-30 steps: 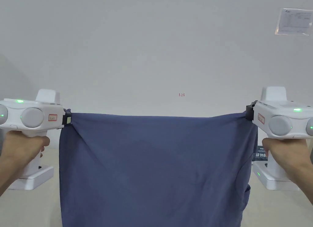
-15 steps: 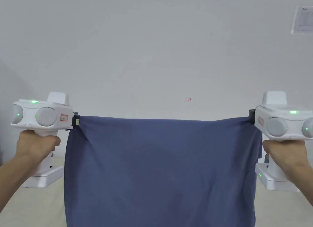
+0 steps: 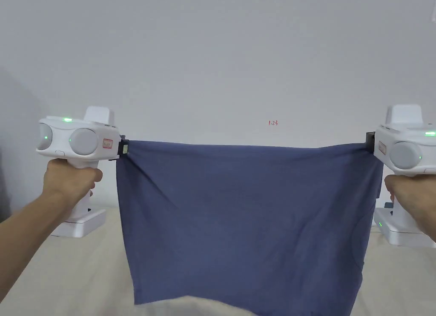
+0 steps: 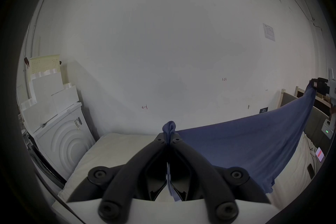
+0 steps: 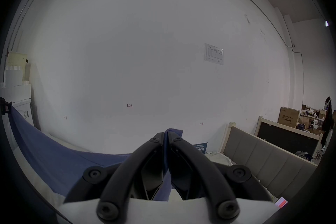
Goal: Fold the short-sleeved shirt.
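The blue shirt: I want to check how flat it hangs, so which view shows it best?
The head view: the blue shirt hangs stretched between left gripper and right gripper. Each gripper view shows a pinched corner and slanting cloth.

Shirt (image 3: pixel 251 219) hangs spread between left gripper (image 3: pixel 124 147) and right gripper (image 3: pixel 369 141), above the bed (image 3: pixel 76 270), in front of the wall (image 3: pixel 221 66)

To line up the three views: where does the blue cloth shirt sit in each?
Head view: blue cloth shirt hangs across the centre, stretched between left gripper and right gripper.
Left gripper view: lower right, one corner pinched in the jaws.
Right gripper view: lower left, one corner pinched.
Shared landmark: small red wall mark.
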### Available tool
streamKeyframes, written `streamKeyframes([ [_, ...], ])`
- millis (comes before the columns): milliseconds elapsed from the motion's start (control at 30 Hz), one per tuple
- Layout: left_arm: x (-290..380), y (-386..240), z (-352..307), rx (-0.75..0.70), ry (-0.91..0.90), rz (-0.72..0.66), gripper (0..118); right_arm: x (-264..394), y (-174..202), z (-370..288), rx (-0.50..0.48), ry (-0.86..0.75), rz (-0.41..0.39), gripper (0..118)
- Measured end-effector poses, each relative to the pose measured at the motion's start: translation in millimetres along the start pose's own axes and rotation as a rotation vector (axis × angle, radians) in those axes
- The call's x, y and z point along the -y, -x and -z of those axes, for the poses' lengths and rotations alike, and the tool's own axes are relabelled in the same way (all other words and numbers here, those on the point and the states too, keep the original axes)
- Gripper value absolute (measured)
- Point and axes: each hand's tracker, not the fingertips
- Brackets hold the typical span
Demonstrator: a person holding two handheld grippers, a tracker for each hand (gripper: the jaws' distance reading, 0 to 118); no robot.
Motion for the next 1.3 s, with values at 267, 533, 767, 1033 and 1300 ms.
streamKeyframes([
  [267, 67, 3, -42, 0.022, 0.037, -0.010, 0, 54, 4, -61, -0.030, 0.017, -0.064, 2],
  [533, 142, 9, -119, 0.045, 0.053, -0.037, 0, 110, -6, -142, -0.052, 0.020, -0.096, 2],
  [767, 221, 8, -198, 0.052, 0.082, -0.063, 0, 170, -14, -229, -0.053, 0.041, -0.092, 2],
  [1033, 326, 17, -261, 0.061, 0.159, -0.062, 0, 265, -11, -326, -0.029, 0.132, -0.107, 3],
  [1300, 417, 19, -302, 0.051, 0.262, -0.080, 0, 356, 2, -401, 0.015, 0.257, -0.098, 2],
])
